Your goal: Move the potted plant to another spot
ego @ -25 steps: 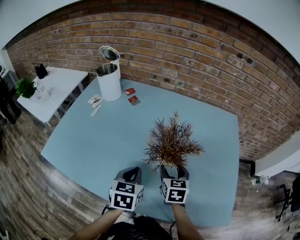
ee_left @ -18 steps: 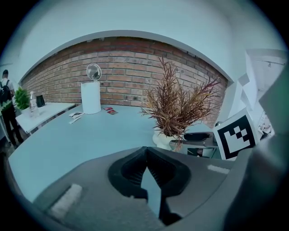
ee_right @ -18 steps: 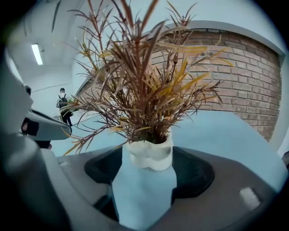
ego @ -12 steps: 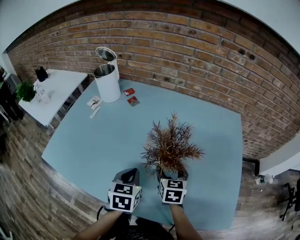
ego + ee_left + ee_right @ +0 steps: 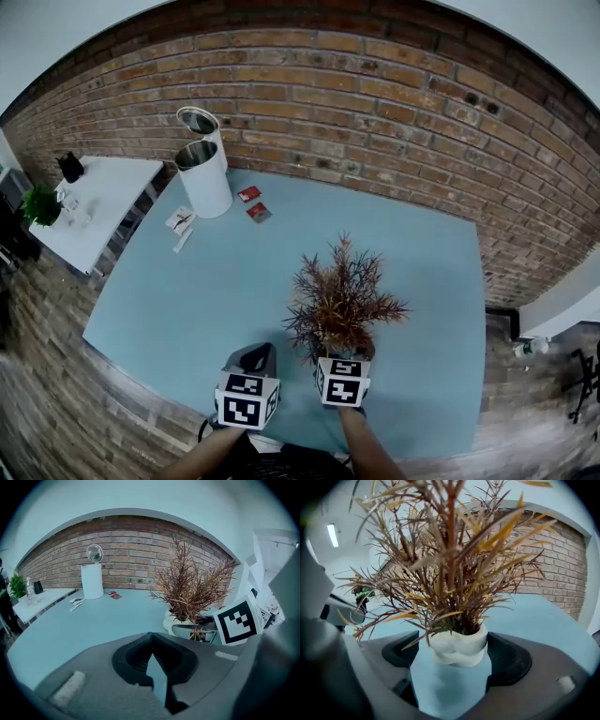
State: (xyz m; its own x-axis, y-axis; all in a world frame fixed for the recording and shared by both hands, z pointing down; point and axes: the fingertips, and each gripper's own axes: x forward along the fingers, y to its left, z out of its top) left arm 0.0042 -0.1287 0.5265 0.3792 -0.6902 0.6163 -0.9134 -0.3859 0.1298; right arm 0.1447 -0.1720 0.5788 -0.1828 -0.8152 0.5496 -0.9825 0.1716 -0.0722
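Note:
The potted plant (image 5: 342,300), a dry brown bush in a white pot (image 5: 457,648), stands on the light blue table (image 5: 187,291) near its front edge. My right gripper (image 5: 343,354) reaches around the pot from the near side. Its jaws have just been opening and now stand wide, with the pot (image 5: 180,620) between them and a gap on the left side. My left gripper (image 5: 258,356) hovers just left of it, shut with nothing in it; in the left gripper view its tips (image 5: 151,637) meet. The plant (image 5: 192,592) rises to its right.
A white bin (image 5: 204,173) with its lid up stands at the table's far left corner. Beside it lie two red packets (image 5: 253,203) and white papers (image 5: 180,225). A white side table (image 5: 103,192) with a small green plant (image 5: 39,203) stands at the left. A brick wall runs behind.
The head view has shifted a little, so the bin sits lower and further left in the picture. The plant and both grippers keep their places relative to each other.

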